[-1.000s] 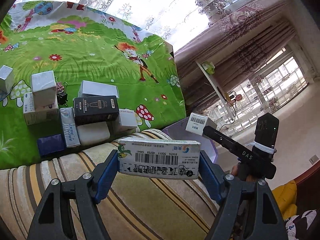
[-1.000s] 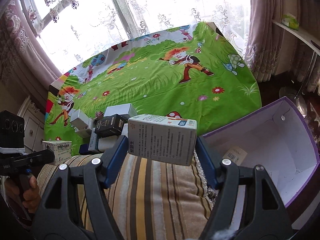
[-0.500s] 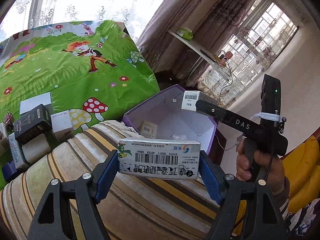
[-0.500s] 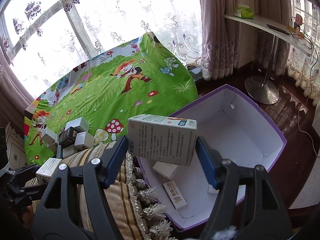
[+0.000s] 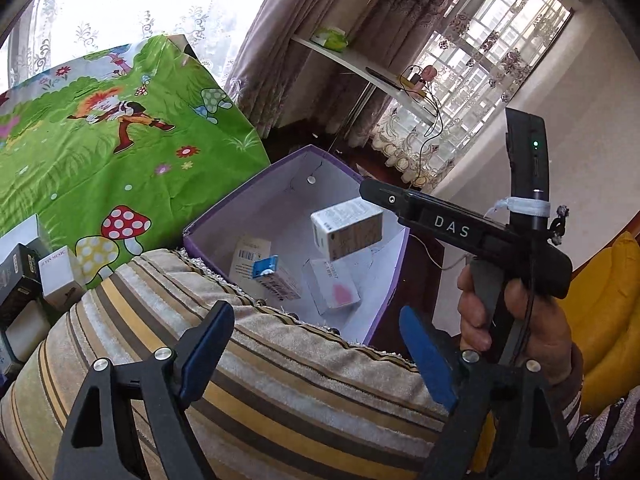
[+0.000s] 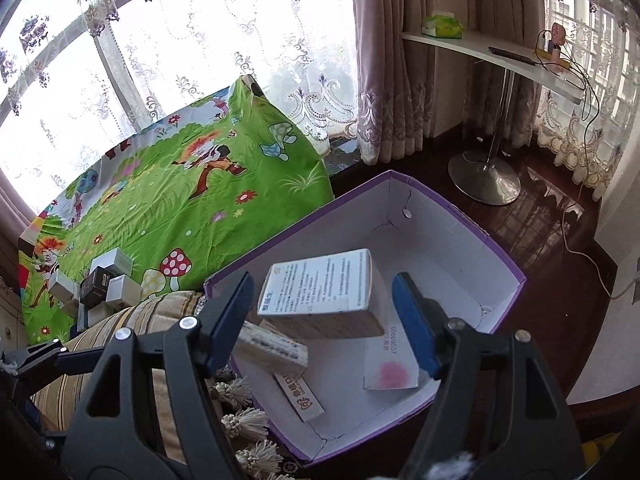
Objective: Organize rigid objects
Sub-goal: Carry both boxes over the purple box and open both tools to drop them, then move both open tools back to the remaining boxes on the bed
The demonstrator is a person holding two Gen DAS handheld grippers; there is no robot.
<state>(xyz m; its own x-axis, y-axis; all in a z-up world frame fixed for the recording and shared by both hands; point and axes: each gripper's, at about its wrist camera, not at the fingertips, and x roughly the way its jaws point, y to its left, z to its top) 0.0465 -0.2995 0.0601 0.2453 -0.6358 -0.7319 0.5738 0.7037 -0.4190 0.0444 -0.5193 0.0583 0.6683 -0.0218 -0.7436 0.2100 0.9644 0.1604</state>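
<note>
- My left gripper [image 5: 316, 354] hangs with its jaws spread wide and nothing between them, over the striped cushion [image 5: 280, 392].
- My right gripper [image 6: 320, 320] is also spread apart; the white box [image 6: 320, 294] sits between the blue pads without touching either, over the purple bin [image 6: 460, 216], apparently mid-drop.
- I judge that box light, stiff cardboard with smooth, slightly slippery faces; best pinched across two flat opposite sides, not corners, which could crush.
- Already on the bin floor: a pink-spotted carton [image 6: 390, 370] on the right and a long narrow box [image 6: 298, 396] nearer.
- The bin's far half looks bare, so there's room; its near rim by the cushion tassels is the edge to clear.
- More boxes [image 6: 100, 284] wait far left on the green cloth [image 6: 180, 200].
</note>
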